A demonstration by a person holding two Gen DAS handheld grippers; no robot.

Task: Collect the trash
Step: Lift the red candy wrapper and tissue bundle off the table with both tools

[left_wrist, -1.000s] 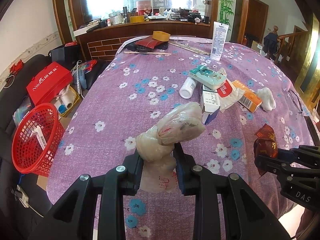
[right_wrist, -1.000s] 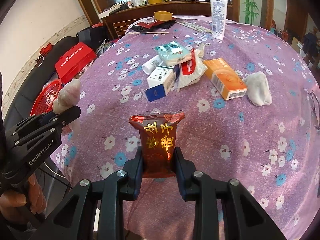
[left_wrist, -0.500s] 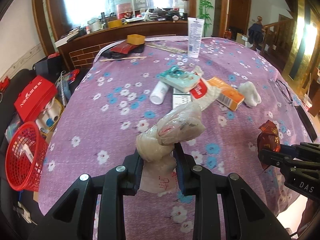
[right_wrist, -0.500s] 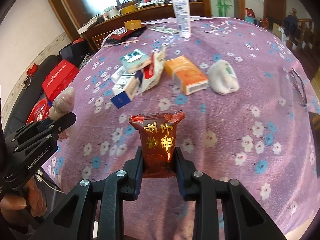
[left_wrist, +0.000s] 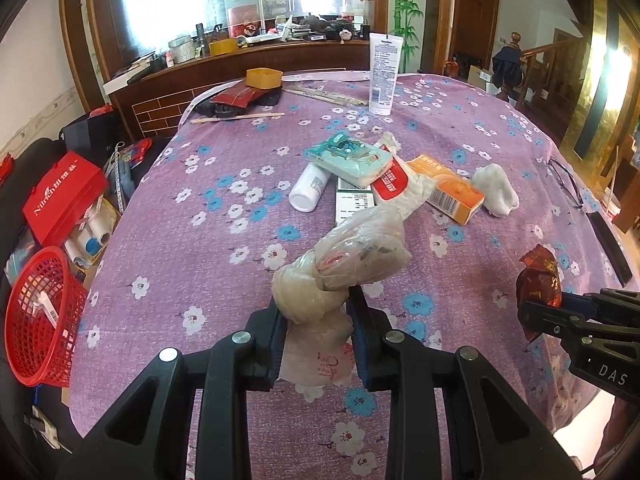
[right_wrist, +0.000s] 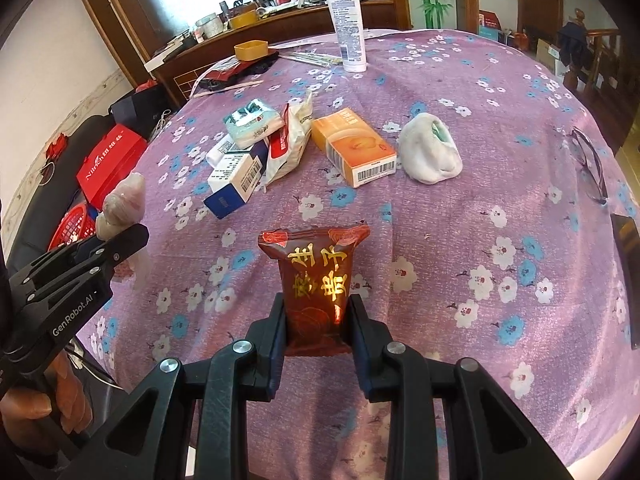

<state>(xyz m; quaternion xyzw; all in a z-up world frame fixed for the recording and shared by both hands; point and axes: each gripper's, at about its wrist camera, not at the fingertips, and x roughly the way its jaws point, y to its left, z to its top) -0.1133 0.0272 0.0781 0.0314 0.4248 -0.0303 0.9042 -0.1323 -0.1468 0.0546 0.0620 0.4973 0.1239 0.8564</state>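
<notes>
Left wrist view: my left tongs [left_wrist: 316,320] are clamping tight on a crumpled plastic bag [left_wrist: 344,264], which is standing up out of the jaws above the near edge of the surface [left_wrist: 200,240]. The red basket [left_wrist: 40,320] is sitting off the surface to the left, below its level (presumably the bin for this trash). To do this step well, I judge I should be swinging the bag clear of the edge and holding it squarely over the basket mouth before letting go, since light plastic drifts. My right tongs [left_wrist: 532,312] are showing at the right edge.

Right wrist view: my right tongs [right_wrist: 316,320] are gripping a dark red snack wrapper [right_wrist: 316,276] upright, partly closed on it. Further back, an orange box [right_wrist: 352,144], a white wad [right_wrist: 428,152] and a white tube [right_wrist: 348,28] are lying on the purple floral cloth. Eyeglasses [right_wrist: 592,164] are resting near the right edge. A cluttered wooden counter [right_wrist: 280,16] is running behind.
</notes>
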